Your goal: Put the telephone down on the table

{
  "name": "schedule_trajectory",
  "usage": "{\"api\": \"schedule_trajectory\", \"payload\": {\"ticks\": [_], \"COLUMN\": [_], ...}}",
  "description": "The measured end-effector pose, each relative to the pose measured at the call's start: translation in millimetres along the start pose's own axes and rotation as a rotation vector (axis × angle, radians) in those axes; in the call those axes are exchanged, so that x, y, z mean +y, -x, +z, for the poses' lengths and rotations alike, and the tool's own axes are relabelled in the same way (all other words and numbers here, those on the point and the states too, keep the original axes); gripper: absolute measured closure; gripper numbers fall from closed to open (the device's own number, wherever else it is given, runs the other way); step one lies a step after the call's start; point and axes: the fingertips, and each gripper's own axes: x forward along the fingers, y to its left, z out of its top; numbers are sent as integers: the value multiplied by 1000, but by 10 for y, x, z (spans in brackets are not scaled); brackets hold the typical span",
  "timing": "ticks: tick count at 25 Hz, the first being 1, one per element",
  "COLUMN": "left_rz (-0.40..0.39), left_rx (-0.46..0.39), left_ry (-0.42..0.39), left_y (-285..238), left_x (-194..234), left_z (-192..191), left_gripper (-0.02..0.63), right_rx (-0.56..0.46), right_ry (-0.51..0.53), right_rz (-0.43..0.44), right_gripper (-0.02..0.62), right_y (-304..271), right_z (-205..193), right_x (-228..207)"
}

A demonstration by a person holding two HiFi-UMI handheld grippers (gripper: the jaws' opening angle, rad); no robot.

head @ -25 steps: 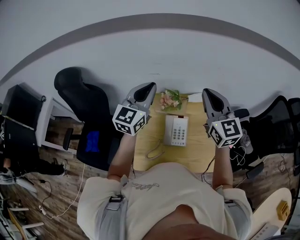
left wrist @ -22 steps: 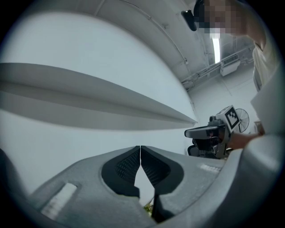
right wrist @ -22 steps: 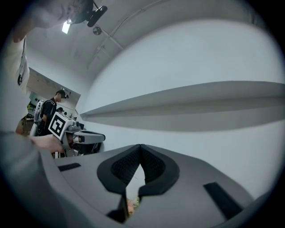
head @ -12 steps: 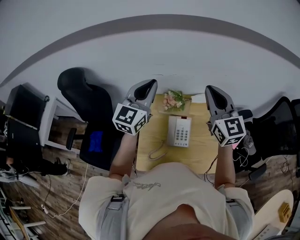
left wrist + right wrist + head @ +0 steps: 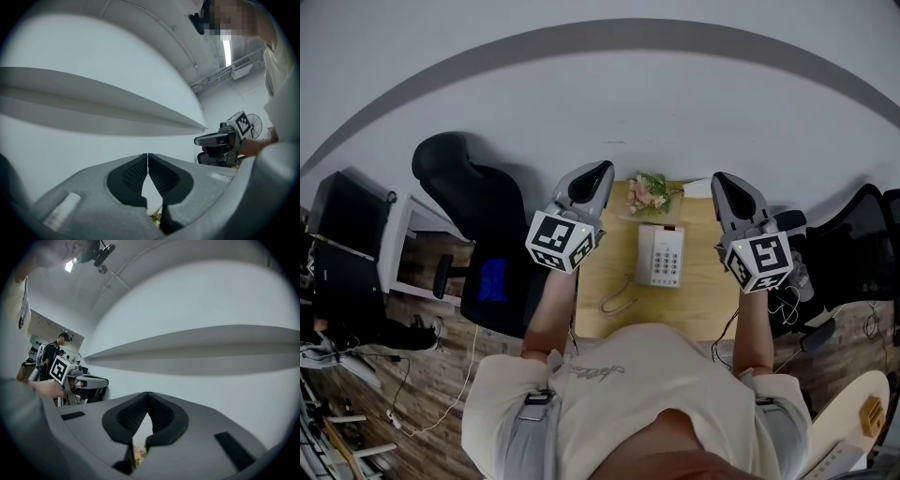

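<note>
A white telephone (image 5: pixel 661 255) lies flat on the small wooden table (image 5: pixel 598 267), its handset resting on the base and its coiled cord (image 5: pixel 619 300) trailing to the front left. My left gripper (image 5: pixel 602 171) is held above the table's left edge, shut and empty. Above the right edge, my right gripper (image 5: pixel 719 180) is likewise shut with nothing in it. Neither touches the telephone. In the left gripper view the left gripper (image 5: pixel 148 155) has its jaws together and faces a white wall, with the right gripper (image 5: pixel 220 139) off to the right. The right gripper view shows the right gripper (image 5: pixel 148 393) the same way.
A bunch of pink flowers (image 5: pixel 649 192) lies at the table's far edge, just behind the telephone. A black office chair (image 5: pixel 459 183) stands left of the table and another dark chair (image 5: pixel 862 239) to the right. A white wall rises close behind the table.
The head view has shifted a little, so the table sits slightly further right. Both grippers stay raised and shut, and the telephone has not moved on the table.
</note>
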Motion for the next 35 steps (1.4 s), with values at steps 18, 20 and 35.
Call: {"api": "schedule_trajectory", "payload": {"ticks": [18,20,35], "left_rz": [-19,-19,-40], "left_rx": [1,5,45], "left_ry": [8,12,44], "left_y": [151,165,150], "left_x": [-67,-70,-104], "left_z": [-9,-27,-234], "left_gripper": [588,588,588], "right_rx": [20,24,63], "right_ry": [-2,-4,-35], "right_rz": [-1,-1,-17], "right_gripper": [594,594,594], "right_y": [122,137,156], "right_z": [-38,-60,-298], "right_x": [143,160,161]}}
